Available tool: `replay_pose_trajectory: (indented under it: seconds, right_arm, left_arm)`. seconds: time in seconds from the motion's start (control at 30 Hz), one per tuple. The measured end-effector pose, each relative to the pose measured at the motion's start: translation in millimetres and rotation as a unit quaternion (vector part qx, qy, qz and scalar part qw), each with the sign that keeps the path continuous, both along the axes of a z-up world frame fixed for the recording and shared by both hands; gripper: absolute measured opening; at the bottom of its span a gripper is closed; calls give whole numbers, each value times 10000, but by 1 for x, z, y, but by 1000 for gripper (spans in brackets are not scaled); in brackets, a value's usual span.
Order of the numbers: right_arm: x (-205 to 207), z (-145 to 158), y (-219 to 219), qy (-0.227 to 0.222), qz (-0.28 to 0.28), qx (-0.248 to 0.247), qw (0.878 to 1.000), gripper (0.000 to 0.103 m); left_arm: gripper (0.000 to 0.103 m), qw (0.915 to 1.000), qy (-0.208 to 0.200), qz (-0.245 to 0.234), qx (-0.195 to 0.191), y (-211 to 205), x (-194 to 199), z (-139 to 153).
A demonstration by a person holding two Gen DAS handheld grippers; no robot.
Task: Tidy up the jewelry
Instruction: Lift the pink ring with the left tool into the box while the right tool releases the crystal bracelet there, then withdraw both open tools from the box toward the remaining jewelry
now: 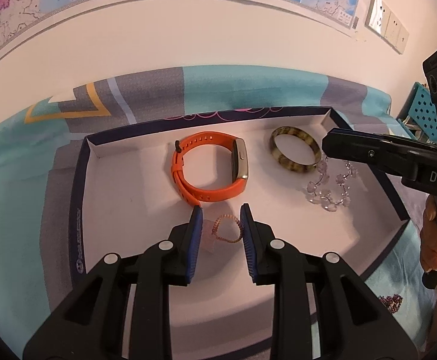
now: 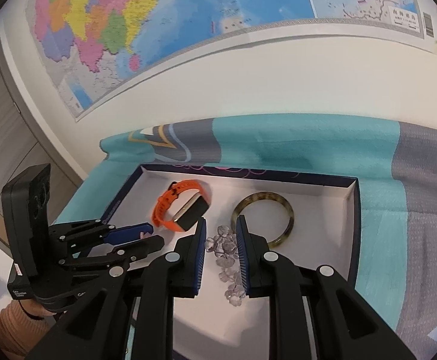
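Note:
A shallow white box with dark rim holds an orange smartwatch, a mottled green-brown bangle, a clear crystal bead bracelet and a small pink beaded bracelet. My left gripper is open, its blue pads either side of the pink bracelet, just above it. My right gripper is open over the crystal bracelet, which lies between its fingers. In the right wrist view the watch and bangle lie beyond, and the left gripper shows at the left.
The box sits on a teal and grey patterned cloth. A small purple beaded item lies on the cloth outside the box at the right. A teal perforated basket stands at far right. A wall map hangs behind.

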State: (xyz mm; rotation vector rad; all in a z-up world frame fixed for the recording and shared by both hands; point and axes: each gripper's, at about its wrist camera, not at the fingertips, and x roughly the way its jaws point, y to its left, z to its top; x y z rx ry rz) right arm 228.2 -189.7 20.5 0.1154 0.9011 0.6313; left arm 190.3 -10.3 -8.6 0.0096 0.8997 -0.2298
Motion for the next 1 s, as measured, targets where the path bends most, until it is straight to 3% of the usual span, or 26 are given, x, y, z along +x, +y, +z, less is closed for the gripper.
replay_pose_trajectory:
  seconds: [0.13,0.47,0.73,1.0]
  right_arm:
    - [6,-8,0,108,-97,-54,9999,22]
    - [-12,10,-19,-143,-271,46,9995,31]
    - [-66,36,-26,-540,120,12,9985,42]
    - [-122,17,-30,-544,378,-425,9969,56]
  left_arm:
    - [28,10000,58,14,76,-2,6,-4]
    - [47,9999,-122,67,67,2,-1,2]
    - [54,9970,-769,46,-10,13,-47,37]
    - [60,9951,-962,-206,-72,17,-99,40]
